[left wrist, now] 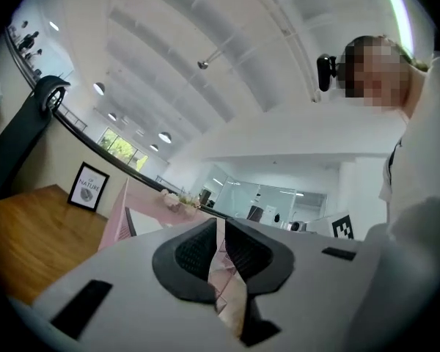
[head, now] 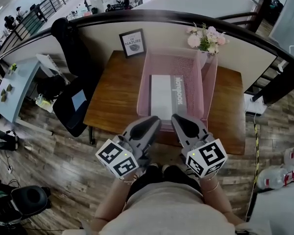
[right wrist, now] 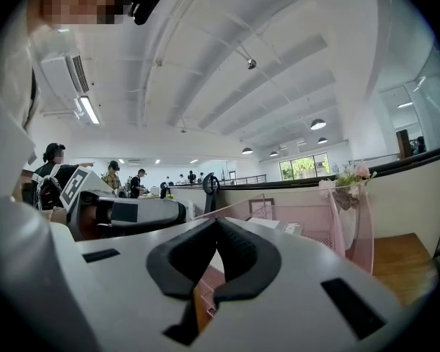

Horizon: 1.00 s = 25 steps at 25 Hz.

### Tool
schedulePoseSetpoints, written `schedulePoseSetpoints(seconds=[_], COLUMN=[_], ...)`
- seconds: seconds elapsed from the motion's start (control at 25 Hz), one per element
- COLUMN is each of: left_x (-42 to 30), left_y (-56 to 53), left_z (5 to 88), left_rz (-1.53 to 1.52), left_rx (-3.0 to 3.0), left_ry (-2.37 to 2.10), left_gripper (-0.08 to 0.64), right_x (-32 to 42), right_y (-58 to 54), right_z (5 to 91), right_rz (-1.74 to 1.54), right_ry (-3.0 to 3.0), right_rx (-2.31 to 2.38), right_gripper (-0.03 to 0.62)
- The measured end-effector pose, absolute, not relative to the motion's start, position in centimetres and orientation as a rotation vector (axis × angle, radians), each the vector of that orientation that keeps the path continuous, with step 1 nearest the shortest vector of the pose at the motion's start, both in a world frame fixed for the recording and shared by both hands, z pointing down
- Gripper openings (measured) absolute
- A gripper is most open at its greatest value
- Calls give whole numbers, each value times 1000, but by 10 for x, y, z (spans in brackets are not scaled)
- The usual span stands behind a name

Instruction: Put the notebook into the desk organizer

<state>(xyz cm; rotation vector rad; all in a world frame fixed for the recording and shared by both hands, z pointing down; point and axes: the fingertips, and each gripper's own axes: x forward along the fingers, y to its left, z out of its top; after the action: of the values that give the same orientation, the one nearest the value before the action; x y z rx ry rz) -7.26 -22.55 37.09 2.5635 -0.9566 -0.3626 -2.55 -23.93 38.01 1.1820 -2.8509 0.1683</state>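
A pink mesh desk organizer [head: 146, 77] stands on the wooden desk [head: 112, 97]. Inside it a white notebook [head: 162, 98] with a grey spine lies flat. My left gripper [head: 157, 122] and right gripper [head: 175, 117] hover side by side at the desk's near edge, just in front of the organizer, touching neither it nor the notebook. In the left gripper view the jaws [left wrist: 220, 226] meet at the tips with nothing between them, and the organizer [left wrist: 117, 215] lies beyond. The right gripper [right wrist: 215, 224] is likewise shut and empty, with the notebook [right wrist: 279, 228] ahead in the organizer [right wrist: 352, 233].
A framed print [head: 132, 42] and a vase of flowers [head: 206, 38] stand at the desk's back edge against a curved railing wall. A black office chair [head: 73, 102] sits left of the desk. Water bottles [head: 279, 173] lie on the floor at right.
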Motion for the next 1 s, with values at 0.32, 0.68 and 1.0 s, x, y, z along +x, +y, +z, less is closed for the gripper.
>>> schedulePoseSetpoints(seconds=[0.32, 0.68, 1.0], left_x=[-70, -57, -52], left_y=[-226, -229, -226], left_z=[355, 359, 366], left_rz=[-328, -139, -45], left_rx=[2682, 2779, 2787], left_ry=[-1000, -1080, -1118], left_gripper=[14, 14, 12], right_x=[-25, -32, -31], right_y=[-238, -232, -224], right_z=[369, 365, 365], right_rz=[141, 170, 134], right_ry=[-2859, -2898, -2902], right_rx=[1173, 1092, 1063], right_gripper=[12, 12, 12])
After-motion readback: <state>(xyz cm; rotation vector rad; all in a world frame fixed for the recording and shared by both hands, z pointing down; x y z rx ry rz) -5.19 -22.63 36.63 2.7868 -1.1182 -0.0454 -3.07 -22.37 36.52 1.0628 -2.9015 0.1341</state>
